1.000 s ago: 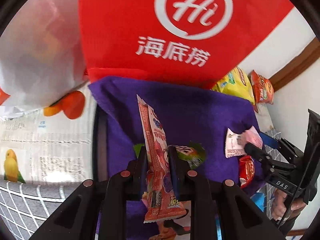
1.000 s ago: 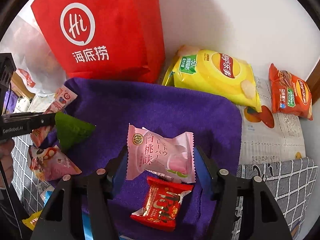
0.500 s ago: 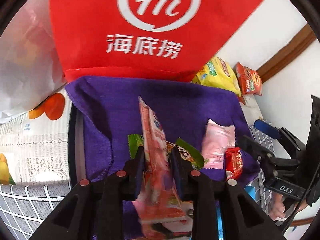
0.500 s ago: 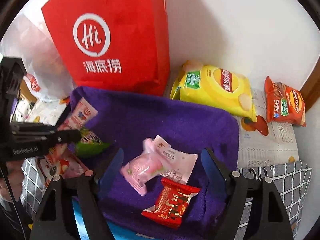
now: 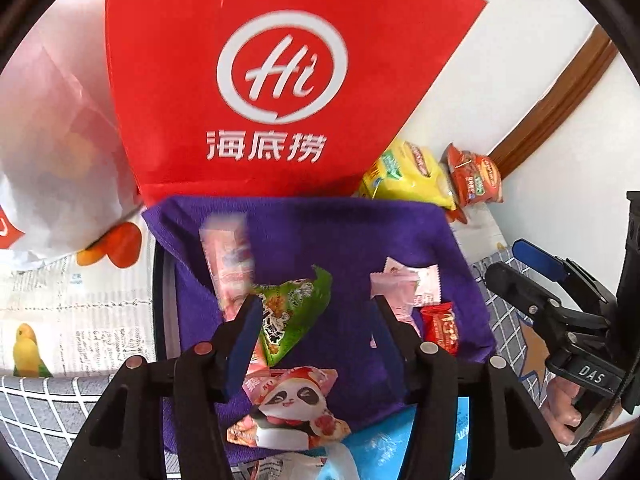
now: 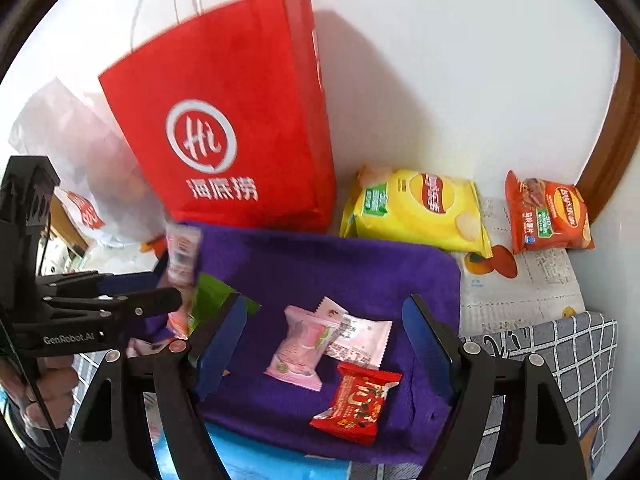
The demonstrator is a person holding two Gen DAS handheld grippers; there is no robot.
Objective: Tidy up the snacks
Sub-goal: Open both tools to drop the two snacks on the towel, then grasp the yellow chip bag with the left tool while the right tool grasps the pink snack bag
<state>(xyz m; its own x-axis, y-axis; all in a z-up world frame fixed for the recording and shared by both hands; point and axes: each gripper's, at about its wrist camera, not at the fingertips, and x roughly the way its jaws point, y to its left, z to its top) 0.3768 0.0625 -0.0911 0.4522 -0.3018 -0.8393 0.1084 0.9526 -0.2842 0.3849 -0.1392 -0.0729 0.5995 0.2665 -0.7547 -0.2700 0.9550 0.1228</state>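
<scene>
While both grippers' jaws gape empty, left gripper [image 5: 316,312] opening — blurred, perhaps pink packet [image 5: 228,256] beside green packet [image 5: 294,312], red bag [image 5: 280,80] behind.

We count one big red bag [image 6: 224,136] and one purple cloth [image 6: 332,264]. On the cloth we see two pink snacks [image 6: 298,348], one small red snack [image 6: 356,404], one green snack [image 5: 292,312] and one panda snack [image 5: 292,404]. Behind it we see one yellow chip bag [image 6: 420,208] and one orange chip bag [image 6: 546,212].
</scene>
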